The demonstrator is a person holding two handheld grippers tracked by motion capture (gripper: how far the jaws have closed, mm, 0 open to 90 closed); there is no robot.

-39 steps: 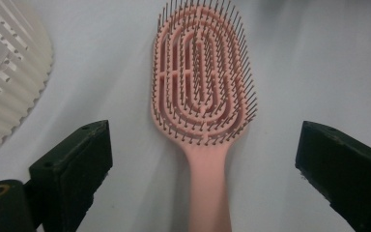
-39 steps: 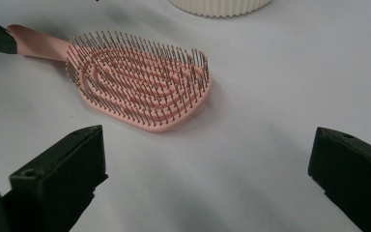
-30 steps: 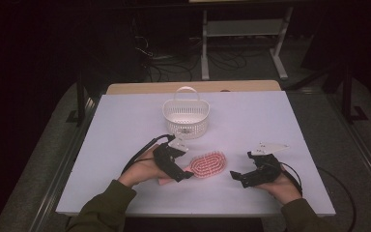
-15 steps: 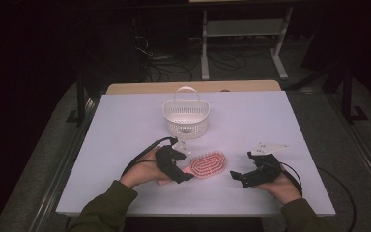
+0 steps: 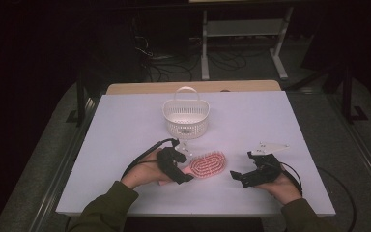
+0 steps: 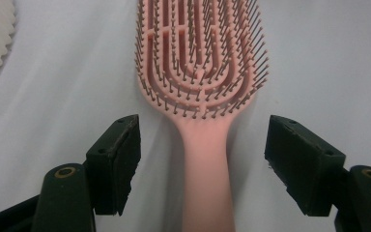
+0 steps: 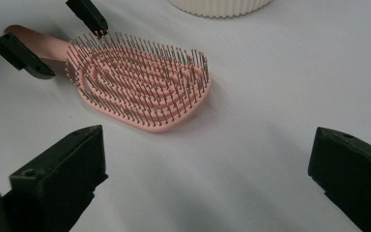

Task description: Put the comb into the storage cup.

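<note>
**Left gripper closing in on the pink hairbrush handle**

At the bottom of the high view, two sleeved forearms come in over a white table (image 5: 125, 121). Lower left of centre, the left gripper (image 5: 181, 169) sits over the handle of a pink hairbrush (image 5: 207, 165), which lies flat, bristles up, head pointing toward the right of the frame. Lower right, well apart from the brush, the right gripper (image 5: 239, 177) rests low over the table, pointed toward the brush head; its jaws stand wide with nothing between them.

In the left gripper view, the handle (image 6: 206, 179) runs up the middle of the frame between the two black jaws, with bare table showing on each side. The jaws have just been closing, and compared with a second ago in the high view the gripper sits a little further over the handle. The pads do not yet press on it, so the brush is straddled, not held. A grasp looks to be under way.

Farther back, upper centre of the high view, a white ribbed plastic basket (image 5: 186, 126) with an upright hoop handle stands empty, the likely place for the brush.
</note>
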